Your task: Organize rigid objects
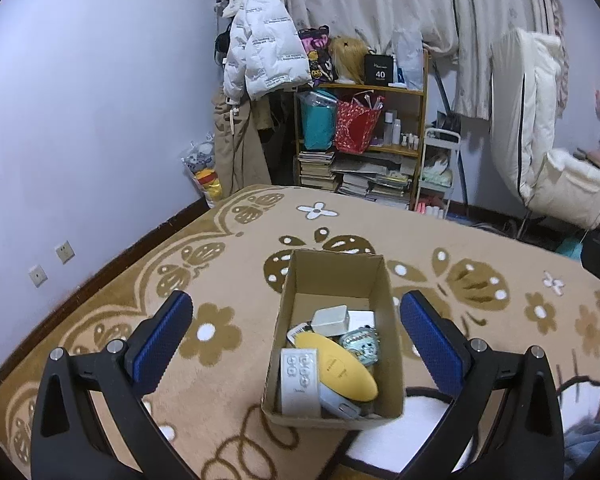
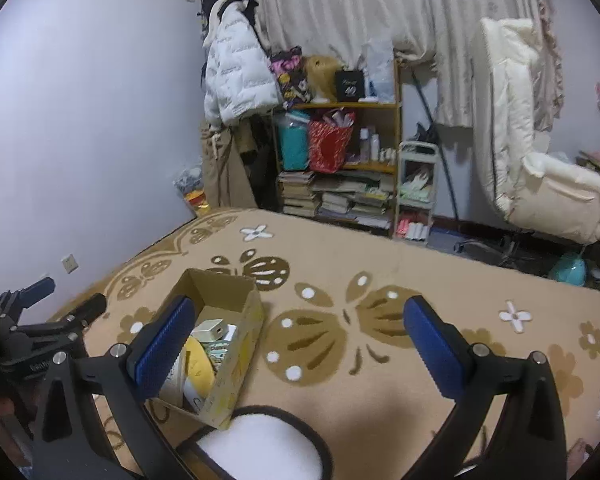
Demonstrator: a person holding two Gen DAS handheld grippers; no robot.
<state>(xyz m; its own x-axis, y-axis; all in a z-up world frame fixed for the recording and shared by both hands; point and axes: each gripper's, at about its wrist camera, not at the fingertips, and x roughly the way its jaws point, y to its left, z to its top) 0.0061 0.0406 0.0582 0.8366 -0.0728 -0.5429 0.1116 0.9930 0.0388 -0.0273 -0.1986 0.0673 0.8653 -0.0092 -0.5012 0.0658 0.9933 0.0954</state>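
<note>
An open cardboard box (image 1: 394, 344) stands on a beige rug (image 1: 204, 392) with brown butterflies and flowers. Inside it lie a yellow oval object (image 1: 336, 364), a white remote-like panel (image 1: 300, 384), a white charger cube (image 1: 331, 318) and a teal patterned case (image 1: 360, 346). My left gripper (image 1: 295, 298) is open above the box's near end, and the box shows between its blue pads. My right gripper (image 2: 299, 302) is open with nothing between its fingers, to the right of the box (image 2: 240, 364). The left gripper (image 2: 75, 291) also shows at the far left of the right wrist view.
A white round patch with a dark rim (image 2: 260, 440) lies on the rug just in front of the box. A wall with sockets (image 1: 65, 251) runs along the left. At the back stand a cluttered bookshelf (image 1: 360, 152), a hung white jacket (image 1: 260, 52) and a cushioned chair (image 1: 560, 184).
</note>
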